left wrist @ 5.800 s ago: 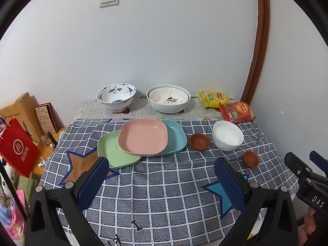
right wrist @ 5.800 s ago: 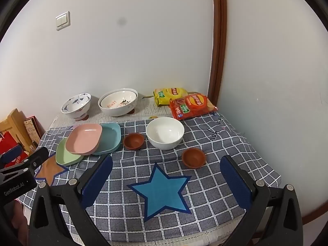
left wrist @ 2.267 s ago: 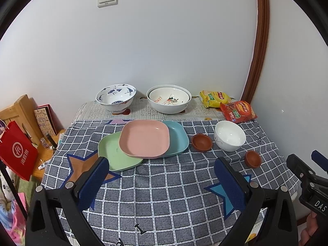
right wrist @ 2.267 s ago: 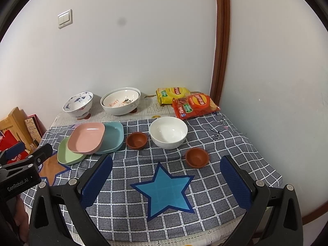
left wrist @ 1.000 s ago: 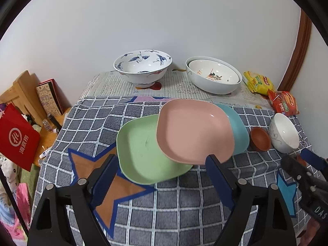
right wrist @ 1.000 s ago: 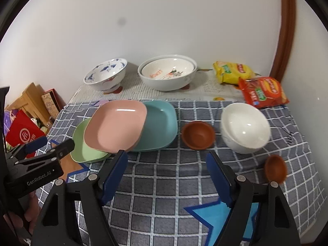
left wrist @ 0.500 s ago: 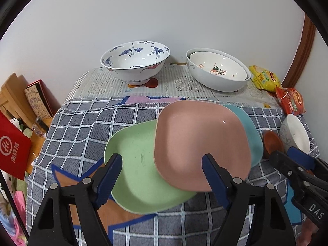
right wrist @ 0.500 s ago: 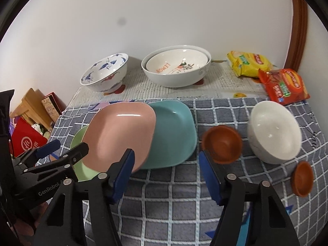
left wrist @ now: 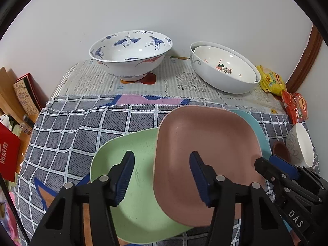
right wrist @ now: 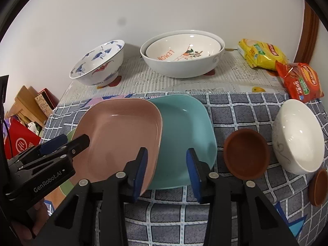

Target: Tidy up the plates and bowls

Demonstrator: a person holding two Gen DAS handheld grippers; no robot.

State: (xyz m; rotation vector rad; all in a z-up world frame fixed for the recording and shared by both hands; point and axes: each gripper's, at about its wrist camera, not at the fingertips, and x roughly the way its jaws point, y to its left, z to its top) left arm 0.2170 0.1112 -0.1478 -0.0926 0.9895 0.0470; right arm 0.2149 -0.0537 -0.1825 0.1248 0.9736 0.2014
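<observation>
Three square plates overlap on the checked cloth: a pink plate (left wrist: 205, 139) (right wrist: 119, 135) on top, a green plate (left wrist: 131, 205) under its left side, a teal plate (right wrist: 184, 127) under its right. My left gripper (left wrist: 162, 170) hovers over the seam of the pink and green plates, jaws closing, pads touching nothing. My right gripper (right wrist: 167, 164) straddles the pink plate's right edge above the teal plate, jaws closing too, pads pressing on nothing. A blue-patterned bowl (left wrist: 131, 53) and two nested white bowls (right wrist: 182, 57) stand at the back.
A small white bowl (right wrist: 297, 135) and two brown saucers (right wrist: 246, 153) (right wrist: 318, 186) sit at the right. Snack packets (right wrist: 262, 55) (right wrist: 299, 80) lie at the back right. A red bag (left wrist: 8, 155) and wooden items stand beyond the table's left edge.
Both grippers came forward and down from well in front of the table to just above the plates. Their jaws have narrowed a good deal. The dishes have not moved.
</observation>
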